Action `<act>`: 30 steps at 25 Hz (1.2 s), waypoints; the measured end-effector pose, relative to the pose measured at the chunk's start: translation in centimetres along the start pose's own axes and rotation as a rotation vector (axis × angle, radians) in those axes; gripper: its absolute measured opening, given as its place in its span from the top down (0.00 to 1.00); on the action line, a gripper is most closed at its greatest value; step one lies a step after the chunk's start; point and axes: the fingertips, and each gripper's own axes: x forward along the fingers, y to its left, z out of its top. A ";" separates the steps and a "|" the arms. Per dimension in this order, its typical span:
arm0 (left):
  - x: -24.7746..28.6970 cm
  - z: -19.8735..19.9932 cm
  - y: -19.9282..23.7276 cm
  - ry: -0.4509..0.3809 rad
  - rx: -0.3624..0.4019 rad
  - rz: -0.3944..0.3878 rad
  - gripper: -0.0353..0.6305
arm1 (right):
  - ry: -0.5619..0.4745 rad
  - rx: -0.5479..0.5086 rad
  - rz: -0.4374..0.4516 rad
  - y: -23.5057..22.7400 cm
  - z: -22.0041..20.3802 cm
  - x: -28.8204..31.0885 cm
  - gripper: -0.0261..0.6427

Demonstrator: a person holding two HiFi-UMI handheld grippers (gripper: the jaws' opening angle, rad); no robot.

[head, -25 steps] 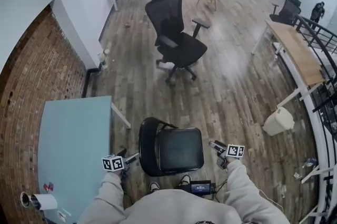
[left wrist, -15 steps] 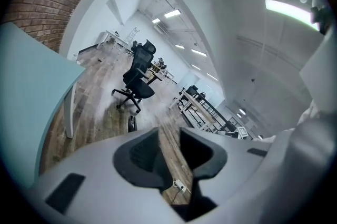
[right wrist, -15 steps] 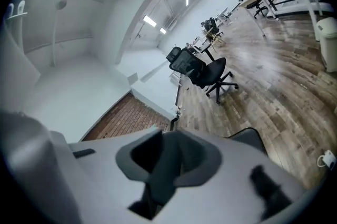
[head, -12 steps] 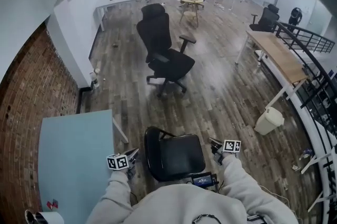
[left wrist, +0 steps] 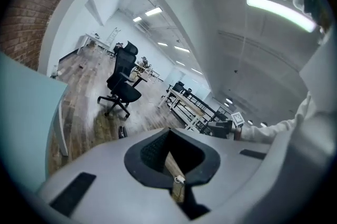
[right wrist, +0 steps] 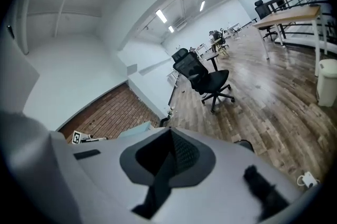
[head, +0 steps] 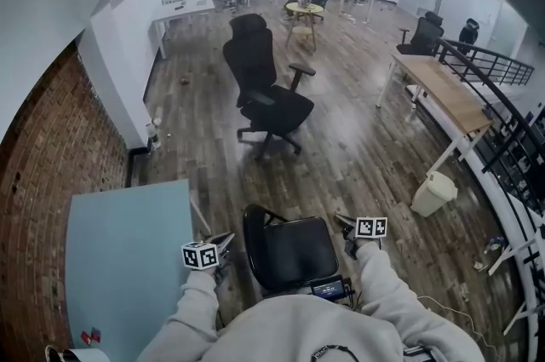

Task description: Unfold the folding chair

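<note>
The folding chair (head: 289,251) stands open on the wood floor right in front of me, black seat up, rounded back at its left. My left gripper (head: 223,244) hangs just left of the chair, apart from it, shut and empty. On the other side my right gripper (head: 343,222) hovers close by the seat's right edge, also shut with nothing in it. In the left gripper view the left gripper's (left wrist: 170,132) pads meet at the tip; the right gripper's (right wrist: 171,132) pads meet too in its own view. A dark edge of the chair (right wrist: 244,144) peeks over the right gripper.
A light blue table (head: 128,254) sits close on my left beside a brick wall (head: 43,173). A black office chair (head: 268,96) stands further ahead. At the right are a wooden desk (head: 447,92), a white bin (head: 433,192) and a black railing (head: 511,130).
Both grippers have risen a little beside the chair, the right one also shifting sideways. The head view has tilted up toward the room. The chair has stayed open in place.
</note>
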 end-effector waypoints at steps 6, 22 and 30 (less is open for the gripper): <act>0.0 7.8 -7.3 -0.112 0.216 -0.060 0.94 | -0.116 -0.169 0.109 13.4 6.5 1.8 0.95; -8.2 22.5 -24.6 -0.430 0.736 0.062 0.94 | -0.398 -0.639 0.254 41.7 14.5 -6.4 0.95; -10.4 22.9 -24.9 -0.448 0.699 0.034 0.94 | -0.364 -0.677 0.234 42.7 13.0 -5.7 0.95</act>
